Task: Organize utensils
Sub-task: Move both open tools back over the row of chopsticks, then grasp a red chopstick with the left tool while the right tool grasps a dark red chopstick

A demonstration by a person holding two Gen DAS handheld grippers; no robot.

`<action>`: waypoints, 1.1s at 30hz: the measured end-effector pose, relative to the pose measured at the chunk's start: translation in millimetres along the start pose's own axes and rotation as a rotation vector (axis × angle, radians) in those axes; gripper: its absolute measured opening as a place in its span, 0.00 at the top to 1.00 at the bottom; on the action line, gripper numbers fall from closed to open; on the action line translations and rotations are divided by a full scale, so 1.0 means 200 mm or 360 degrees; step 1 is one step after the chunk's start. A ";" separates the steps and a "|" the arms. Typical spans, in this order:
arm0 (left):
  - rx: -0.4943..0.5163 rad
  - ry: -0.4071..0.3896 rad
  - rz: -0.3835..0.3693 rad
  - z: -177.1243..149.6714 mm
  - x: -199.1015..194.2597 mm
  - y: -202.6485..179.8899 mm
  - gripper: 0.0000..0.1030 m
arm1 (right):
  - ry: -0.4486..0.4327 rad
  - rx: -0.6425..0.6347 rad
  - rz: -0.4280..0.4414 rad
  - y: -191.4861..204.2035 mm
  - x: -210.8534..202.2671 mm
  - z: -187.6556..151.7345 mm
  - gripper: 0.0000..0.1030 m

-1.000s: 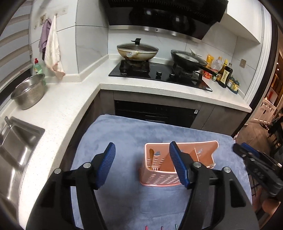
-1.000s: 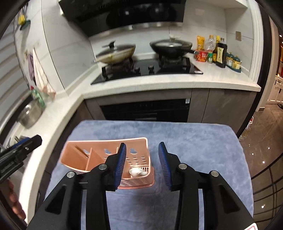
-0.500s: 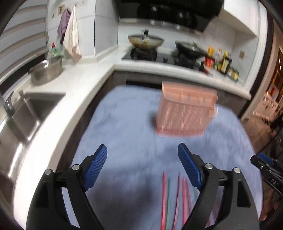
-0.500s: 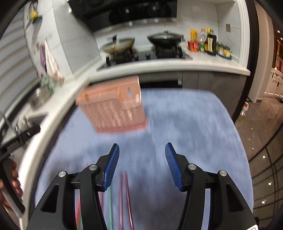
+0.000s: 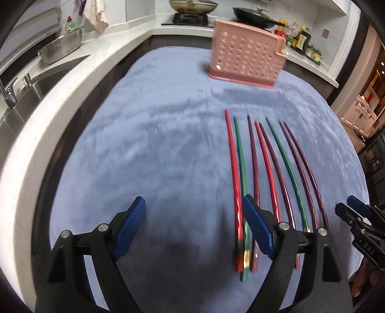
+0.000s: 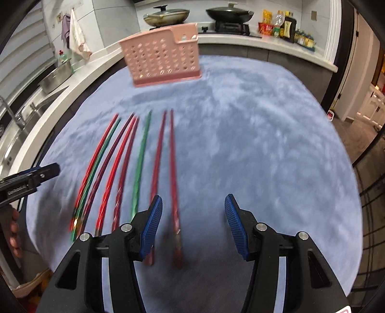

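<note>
Several red, green and dark purple chopsticks point(image 5: 264, 166) lie side by side on a blue cloth point(image 5: 156, 144); they also show in the right wrist view point(image 6: 139, 163). A pink perforated utensil basket point(image 5: 245, 53) stands at the cloth's far end, also in the right wrist view point(image 6: 163, 57). My left gripper point(image 5: 195, 228) is open and empty, low over the cloth, its right finger over the leftmost chopsticks' near ends. My right gripper point(image 6: 191, 228) is open and empty, with the rightmost chopstick's near end between its fingers.
A white counter with a sink point(image 5: 36, 81) and a steel colander point(image 5: 60, 48) runs along the left. A stove with two pans point(image 6: 199, 14) and bottles point(image 6: 281, 26) stand behind the basket. The cloth's right edge drops to the floor.
Both grippers have pulled back from the basket and dropped low toward the near side of the cloth. The chopsticks have come fully into view. Both stay open.
</note>
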State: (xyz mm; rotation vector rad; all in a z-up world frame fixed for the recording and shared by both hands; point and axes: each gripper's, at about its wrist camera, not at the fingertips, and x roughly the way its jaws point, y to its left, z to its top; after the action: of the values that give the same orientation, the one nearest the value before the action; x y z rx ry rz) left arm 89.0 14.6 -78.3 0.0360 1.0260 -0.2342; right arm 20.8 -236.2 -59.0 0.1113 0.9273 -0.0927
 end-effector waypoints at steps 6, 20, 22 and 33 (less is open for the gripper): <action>0.0016 0.0034 -0.0015 -0.07 0.00 -0.03 0.24 | 0.0006 0.0003 0.0003 0.02 0.03 -0.09 0.58; 0.0062 0.0088 -0.0057 -0.12 0.03 -0.09 0.24 | 0.0062 -0.0028 0.0009 0.03 0.09 -0.15 0.81; 0.0067 0.0101 -0.0057 -0.13 0.04 -0.09 0.25 | 0.0063 -0.0037 0.0010 0.03 0.10 -0.16 0.84; 0.0049 0.0166 -0.0022 -0.15 0.10 -0.07 0.27 | 0.0077 -0.0044 0.0008 0.04 0.11 -0.16 0.85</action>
State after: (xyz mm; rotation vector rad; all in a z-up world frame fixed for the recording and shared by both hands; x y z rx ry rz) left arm 71.2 1.8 -110.5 0.0695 1.1265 -0.2632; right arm 10.1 -225.3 -95.5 0.0904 0.9765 -0.0729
